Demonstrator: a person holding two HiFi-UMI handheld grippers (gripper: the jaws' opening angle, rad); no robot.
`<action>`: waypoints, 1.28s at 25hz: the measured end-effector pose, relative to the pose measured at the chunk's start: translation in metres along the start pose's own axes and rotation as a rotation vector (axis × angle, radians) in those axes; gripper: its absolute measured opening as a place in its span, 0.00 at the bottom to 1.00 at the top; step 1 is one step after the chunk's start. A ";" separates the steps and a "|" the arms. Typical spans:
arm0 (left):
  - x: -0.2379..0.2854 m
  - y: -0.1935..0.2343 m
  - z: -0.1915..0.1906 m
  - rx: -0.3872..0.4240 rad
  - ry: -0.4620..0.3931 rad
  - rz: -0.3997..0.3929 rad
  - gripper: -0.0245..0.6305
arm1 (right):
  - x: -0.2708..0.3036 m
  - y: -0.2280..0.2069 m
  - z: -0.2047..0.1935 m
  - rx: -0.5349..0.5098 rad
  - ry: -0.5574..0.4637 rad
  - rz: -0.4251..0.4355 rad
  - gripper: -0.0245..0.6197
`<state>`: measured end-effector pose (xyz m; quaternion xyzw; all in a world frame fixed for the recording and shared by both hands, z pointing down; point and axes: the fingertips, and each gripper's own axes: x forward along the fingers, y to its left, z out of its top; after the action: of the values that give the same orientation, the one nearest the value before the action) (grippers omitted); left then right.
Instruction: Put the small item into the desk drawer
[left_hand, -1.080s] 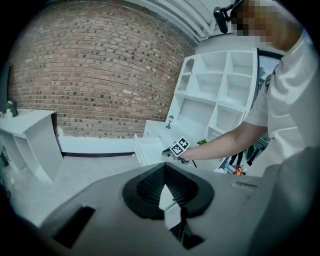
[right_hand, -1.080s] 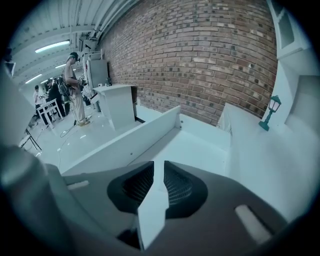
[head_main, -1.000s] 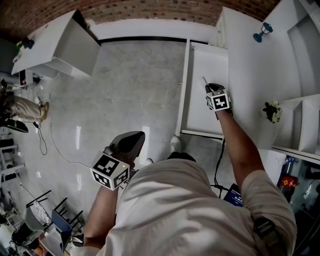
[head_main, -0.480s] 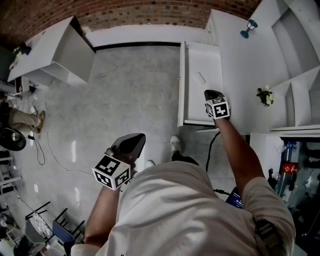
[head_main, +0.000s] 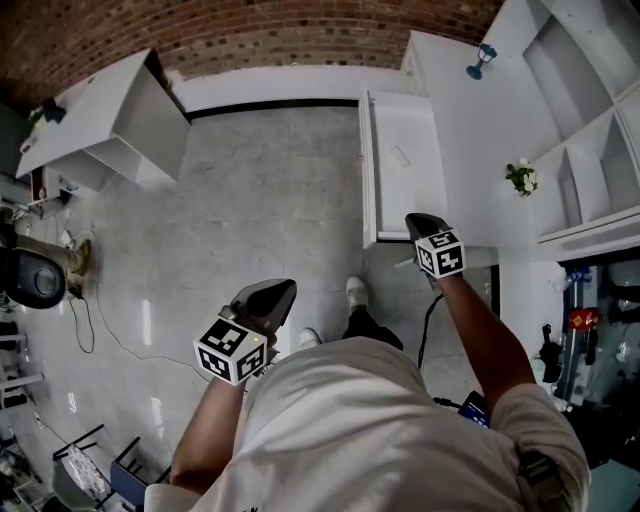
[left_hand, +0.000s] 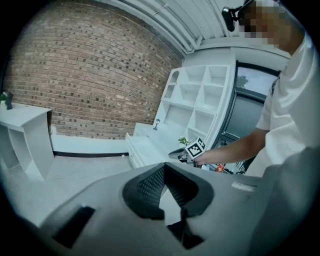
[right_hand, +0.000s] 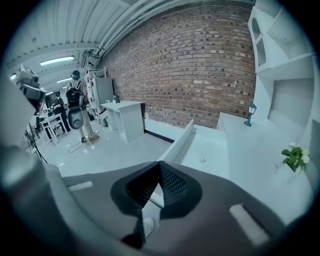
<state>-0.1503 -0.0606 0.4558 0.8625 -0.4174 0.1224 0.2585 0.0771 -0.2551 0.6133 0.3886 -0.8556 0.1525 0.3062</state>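
Nearby, a small plant (head_main: 520, 178) and a blue lamp (head_main: 482, 58) stood on the white desk (head_main: 470, 120), at 2 and 1 o'clock from the right gripper (head_main: 416, 222). The small item (head_main: 401, 156) lay inside the open drawer (head_main: 425, 195), at 12 o'clock from this gripper and apart from it. This gripper and the left gripper (head_main: 278, 292) had their jaws together, holding nothing.

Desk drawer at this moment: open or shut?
Open. The drawer stands pulled out from the desk, with the small item lying on its floor.
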 end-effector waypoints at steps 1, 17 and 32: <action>-0.006 -0.001 -0.003 0.004 0.001 -0.005 0.05 | -0.008 0.011 -0.002 0.001 -0.005 0.008 0.06; -0.067 -0.028 -0.048 0.041 0.009 -0.077 0.05 | -0.114 0.181 -0.033 -0.020 -0.078 0.162 0.06; -0.090 -0.042 -0.066 0.030 -0.020 -0.089 0.05 | -0.165 0.239 -0.010 -0.055 -0.160 0.243 0.06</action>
<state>-0.1730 0.0566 0.4576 0.8851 -0.3794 0.1084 0.2466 -0.0164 0.0000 0.5094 0.2846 -0.9218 0.1336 0.2266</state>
